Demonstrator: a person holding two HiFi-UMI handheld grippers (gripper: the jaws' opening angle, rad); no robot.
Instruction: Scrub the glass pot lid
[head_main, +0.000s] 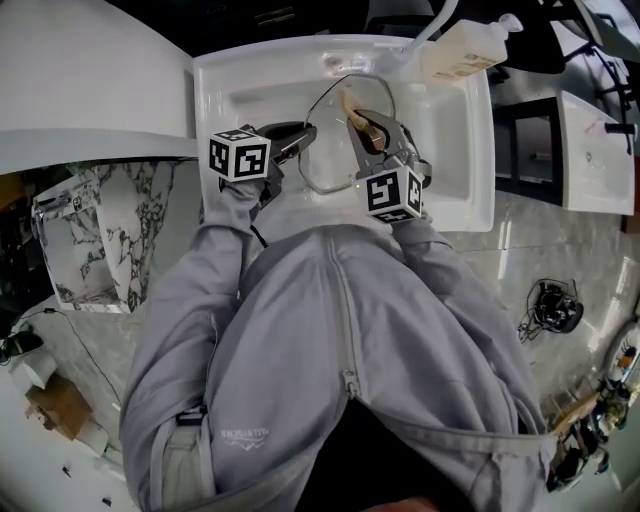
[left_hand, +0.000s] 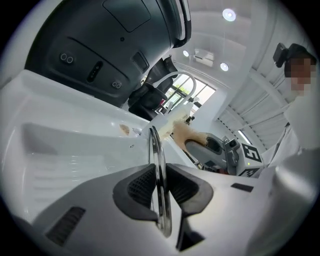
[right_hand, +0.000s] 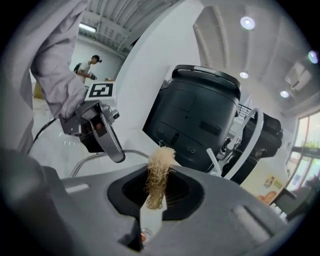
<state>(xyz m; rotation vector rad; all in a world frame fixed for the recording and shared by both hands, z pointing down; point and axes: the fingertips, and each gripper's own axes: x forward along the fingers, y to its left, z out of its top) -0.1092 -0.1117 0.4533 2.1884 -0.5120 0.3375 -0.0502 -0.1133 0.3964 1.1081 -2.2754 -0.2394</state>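
The glass pot lid (head_main: 333, 165) stands on edge over the white sink (head_main: 462, 150). My left gripper (head_main: 298, 140) is shut on its metal rim (left_hand: 159, 165) at the lid's left side; in the left gripper view the rim runs straight between the two dark pads (left_hand: 142, 187). My right gripper (head_main: 372, 135) is shut on a brush with tan fibre bristles (right_hand: 160, 167), whose white handle sits between the jaws. The bristles (head_main: 350, 100) lie against the lid's face. From the right gripper view the left gripper (right_hand: 97, 131) and the lid's rim (right_hand: 95, 157) show just beyond the brush.
A soap bottle (head_main: 462, 52) lies at the sink's back right beside the tap (head_main: 432, 28). A large black appliance (right_hand: 200, 112) stands behind the sink. A marbled box (head_main: 95, 235) sits to the left, and cables (head_main: 548, 305) lie on the floor to the right.
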